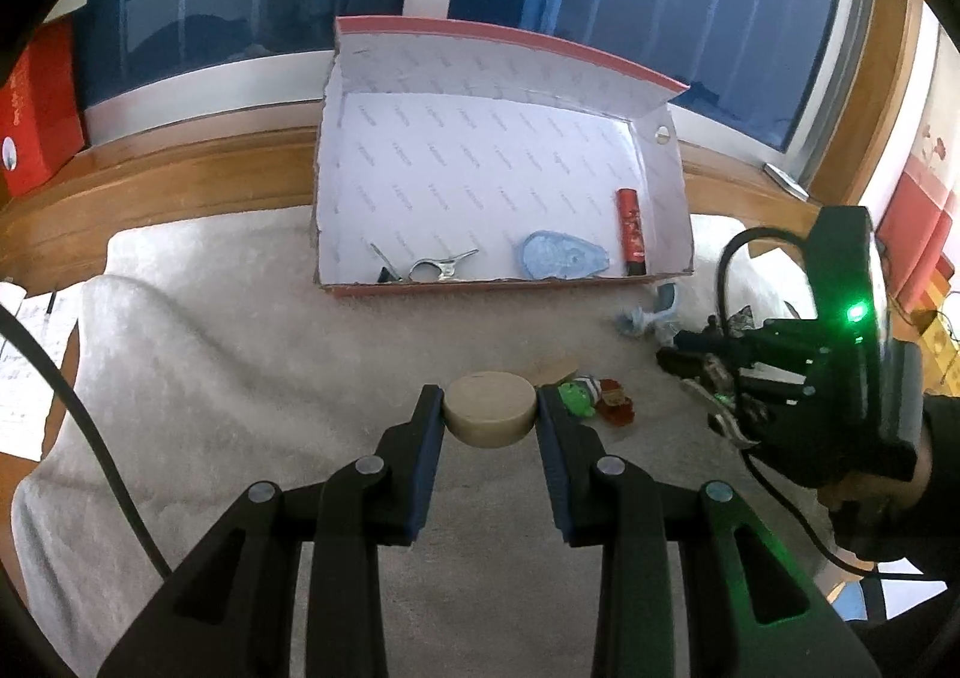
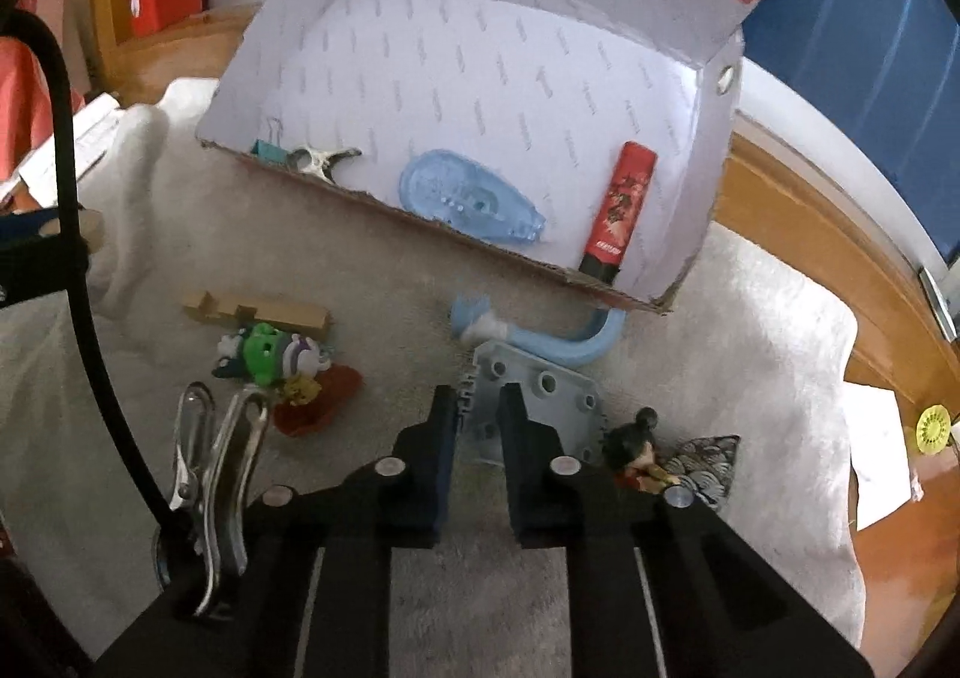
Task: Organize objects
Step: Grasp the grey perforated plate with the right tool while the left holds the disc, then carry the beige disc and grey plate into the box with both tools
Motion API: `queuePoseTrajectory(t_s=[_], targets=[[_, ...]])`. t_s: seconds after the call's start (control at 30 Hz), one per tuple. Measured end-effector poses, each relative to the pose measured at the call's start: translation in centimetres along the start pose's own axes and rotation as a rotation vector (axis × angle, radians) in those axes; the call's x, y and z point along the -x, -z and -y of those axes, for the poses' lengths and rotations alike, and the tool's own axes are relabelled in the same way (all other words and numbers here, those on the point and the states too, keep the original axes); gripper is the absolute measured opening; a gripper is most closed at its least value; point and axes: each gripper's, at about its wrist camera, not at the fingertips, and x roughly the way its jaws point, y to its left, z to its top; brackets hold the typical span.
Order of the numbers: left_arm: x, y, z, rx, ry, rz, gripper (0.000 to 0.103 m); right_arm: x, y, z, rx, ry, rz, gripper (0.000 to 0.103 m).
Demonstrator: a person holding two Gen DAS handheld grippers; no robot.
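While I am holding both grippers tilted down toward a white fluffy cloth [image 1: 240,354], my left gripper [image 1: 489,417] is gripping a round beige puck [image 1: 489,408] between its two pads, the jaws part-open around it, just above the cloth. My right gripper [image 2: 477,414] is pointing down at a pale blue-grey plate with holes [image 2: 540,396]; its jaws are drawn close together with the plate's left edge between them, pinching it. My right hand is showing at the right edge of the left view, wrapped around the gripper's handle.

Beyond both grippers, an open cardboard box [image 1: 336,150] with a white patterned lining is sitting on the cloth. Inside it, along the near wall, are lying a metal clip [image 1: 441,267], a light blue correction-tape dispenser [image 2: 468,198] and a red tube [image 2: 621,204]. Loose on the cloth near my right gripper are lying a green toy figure [image 2: 264,354], a wooden block [image 2: 258,312], a large silver clip [image 2: 210,474], a blue hook [image 2: 558,342] and a small dark-haired figurine [image 2: 636,450].
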Motion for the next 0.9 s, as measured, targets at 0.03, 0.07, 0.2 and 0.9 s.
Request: queuePoseTrajectory(t_s=[0.03,0.07,0.2,0.9], targets=[[0.0,0.0,0.1,-0.002,0.004,-0.001,0.03,0.4,0.1,0.4,-0.017,0.005,0.018,0.013],[-0.1,0.0,0.1,-0.004,0.008,-0.001,0.03,0.8,0.2,0.8,-0.034,0.002,0.027,0.012],[0.2,-0.1,0.1,-0.001,0.012,0.005,0.03,2.5,-0.5,1.2,-0.071,-0.01,0.075,0.012],[4.7,-5.9,3.2,-0.092,0.043,0.155,0.03,17.0,-4.8,-0.3,-0.051,-0.071,0.421,0.012]])
